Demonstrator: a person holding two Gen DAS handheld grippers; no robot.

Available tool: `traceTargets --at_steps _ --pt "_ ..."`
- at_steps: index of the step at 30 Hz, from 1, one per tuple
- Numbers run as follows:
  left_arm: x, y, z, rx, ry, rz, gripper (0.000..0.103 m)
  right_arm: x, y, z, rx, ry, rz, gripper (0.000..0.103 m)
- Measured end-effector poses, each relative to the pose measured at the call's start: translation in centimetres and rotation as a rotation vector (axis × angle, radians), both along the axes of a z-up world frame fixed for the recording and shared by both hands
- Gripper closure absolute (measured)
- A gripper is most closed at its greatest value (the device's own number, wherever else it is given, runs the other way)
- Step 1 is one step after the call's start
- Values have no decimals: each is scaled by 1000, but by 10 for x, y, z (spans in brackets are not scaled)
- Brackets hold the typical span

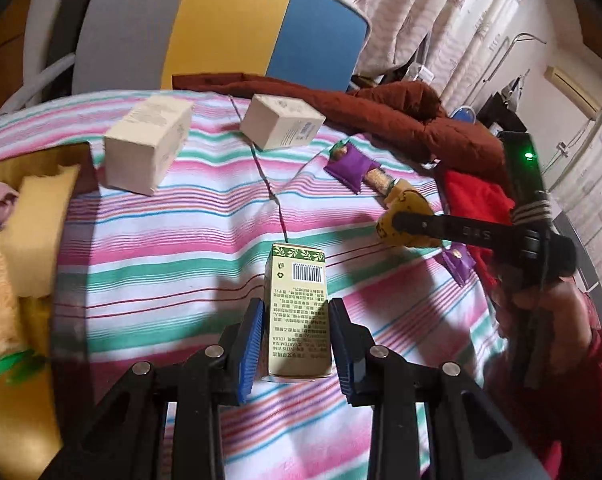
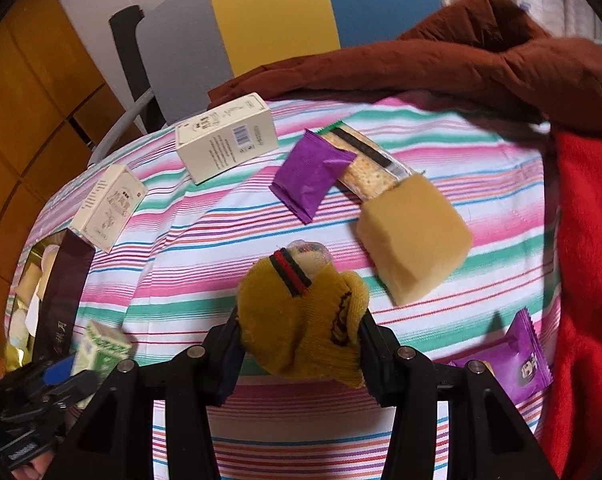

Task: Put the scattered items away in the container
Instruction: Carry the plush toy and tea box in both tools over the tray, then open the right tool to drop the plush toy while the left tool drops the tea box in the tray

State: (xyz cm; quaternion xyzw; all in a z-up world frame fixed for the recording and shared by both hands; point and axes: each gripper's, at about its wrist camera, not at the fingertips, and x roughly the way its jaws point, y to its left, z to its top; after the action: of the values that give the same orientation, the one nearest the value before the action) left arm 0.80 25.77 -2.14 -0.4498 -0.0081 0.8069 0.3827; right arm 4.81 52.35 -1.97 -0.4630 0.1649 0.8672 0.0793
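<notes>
While a striped cloth (image 1: 173, 216) of pink, green and white bands spreads under everything, the other things can be placed from it. At its far edge lies a rumpled brown jacket (image 1: 401, 116), and a red garment (image 2: 589, 264) covers its right side. At the cloth's left edge sits the container (image 1: 41, 160), a dark-walled box already holding a yellow sponge block (image 1: 37, 228) and other items too blurred to name. On the far part of the cloth two cream cartons (image 1: 147, 148) (image 1: 281, 126) lie near each other but apart. Toward the cloth's right side another yellow sponge (image 2: 413, 240) touches the end of a cracker pack (image 2: 365, 164), whose other end lies partly under a purple wrapper (image 2: 311, 172). A second purple packet (image 2: 509, 360) lies at the cloth's near right edge. Above the cloth's near middle the left gripper (image 1: 295, 340) is clamped with its blue pads on a green-printed box (image 1: 297, 312) with a barcode, lifted clear of the fabric. Above the same stretch the right gripper (image 2: 301, 344) is clenched on a mustard-yellow sock (image 2: 305, 320) with a red-and-black band.
</notes>
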Motion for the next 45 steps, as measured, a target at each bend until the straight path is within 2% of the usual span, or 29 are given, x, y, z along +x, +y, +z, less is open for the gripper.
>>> traceTargets --at_steps 3,8,12,18,26,31,39,45 --pt "9 -14 10 16 33 -6 71 0 -7 8 46 42 16 53" --pt "16 -45 22 44 54 13 71 5 -29 33 205 155 52 53" --pt "16 -70 29 66 63 47 71 6 -43 44 237 194 66 53" --pt "14 -111 33 89 69 117 71 1 -84 45 168 176 133 53" --pt "9 -177 31 70 87 245 71 7 -171 62 104 232 313 52" --pt "0 -219 22 65 52 345 71 2 -232 66 48 233 444 52" --pt "-9 -262 7 -7 36 424 71 -7 -319 60 5 204 621 51" --pt "-11 -271 1 -99 57 422 71 -25 -358 47 -25 166 673 49"
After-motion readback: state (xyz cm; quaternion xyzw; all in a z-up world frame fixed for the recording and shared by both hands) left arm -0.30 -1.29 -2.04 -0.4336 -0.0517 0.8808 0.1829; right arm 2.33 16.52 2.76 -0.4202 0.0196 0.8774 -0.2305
